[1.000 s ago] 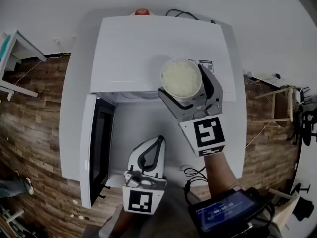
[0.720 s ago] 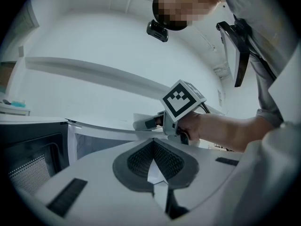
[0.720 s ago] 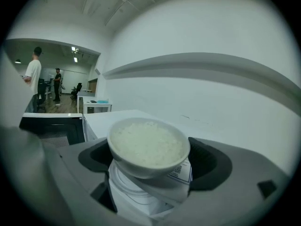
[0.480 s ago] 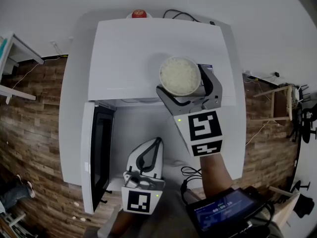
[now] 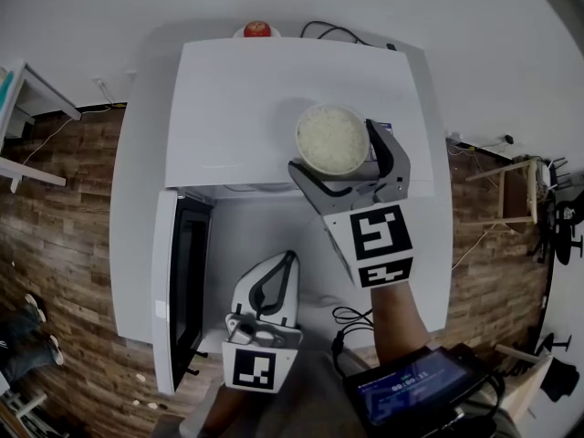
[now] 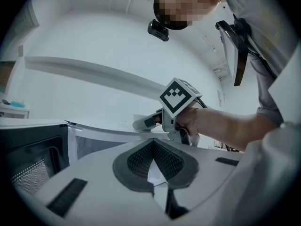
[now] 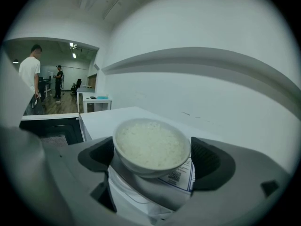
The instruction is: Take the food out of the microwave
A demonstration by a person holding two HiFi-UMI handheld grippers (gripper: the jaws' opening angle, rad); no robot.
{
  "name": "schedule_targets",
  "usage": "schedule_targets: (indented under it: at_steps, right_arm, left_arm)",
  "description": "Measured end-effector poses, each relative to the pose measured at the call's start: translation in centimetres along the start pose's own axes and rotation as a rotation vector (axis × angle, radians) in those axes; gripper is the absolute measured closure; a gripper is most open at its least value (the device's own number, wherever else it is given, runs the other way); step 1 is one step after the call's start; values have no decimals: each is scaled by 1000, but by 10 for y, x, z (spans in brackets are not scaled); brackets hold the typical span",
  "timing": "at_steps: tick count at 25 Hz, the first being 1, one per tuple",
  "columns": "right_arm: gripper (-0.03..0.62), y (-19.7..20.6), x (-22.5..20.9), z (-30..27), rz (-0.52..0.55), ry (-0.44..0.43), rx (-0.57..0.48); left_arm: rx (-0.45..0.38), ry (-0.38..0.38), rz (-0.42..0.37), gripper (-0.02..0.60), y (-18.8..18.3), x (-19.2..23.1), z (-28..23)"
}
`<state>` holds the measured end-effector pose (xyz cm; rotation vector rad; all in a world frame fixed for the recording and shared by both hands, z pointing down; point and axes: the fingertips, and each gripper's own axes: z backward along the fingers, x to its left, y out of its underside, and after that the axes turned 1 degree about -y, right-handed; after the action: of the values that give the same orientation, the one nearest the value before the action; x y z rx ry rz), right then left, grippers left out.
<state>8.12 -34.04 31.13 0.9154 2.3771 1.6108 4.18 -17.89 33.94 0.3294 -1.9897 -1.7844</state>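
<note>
White bowl [image 5: 334, 140] of rice sits between the 2 jaws of the right claw [image 5: 339, 156], which grips it by its sides. This bowl is outside the microwave [image 5: 265, 89], above its top panel; contact with the panel not discernible. Its door [image 5: 175, 286] stands open at the left. Low in front of the opening, the left claw [image 5: 290, 263] has its jaws closed together, holding nothing. Under the microwave: a white desk [image 5: 132, 245].
</note>
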Motion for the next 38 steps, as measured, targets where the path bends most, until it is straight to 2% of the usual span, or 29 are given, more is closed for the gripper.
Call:
schedule_targets:
  at_steps: [8,14,19,22,25,29,34,38]
  right_arm:
    - [86,-8,-2,21,-4,1,-87]
    - [86,-4,-2,64,-18,13,-152]
    - [94,5,1,106,-94,7,-223]
    - [164,13,5,137,-139,-1,-277]
    - [331,19,13,169,-184,0,-356]
    - [467,28,21,196,-214,16,-385]
    - [566,29,39,220,-231,15,-427]
    - [582,27,59,239,-211,-21,-461]
  left_arm:
    - [-10,-8,-39,575,-6,3,1]
    - [-31,-33,-47,575,-18,6,1]
    - [-64,-37,-81,575,-34,-7,6]
    - [-86,-28,-111,575,-45,-23,11]
    - [-107,-19,-145,575,-56,-39,20]
    - [-133,-22,-186,575,-67,-57,34]
    - [-149,-31,-216,575,-76,-74,51]
    - [-153,-48,-185,575,-81,-78,63]
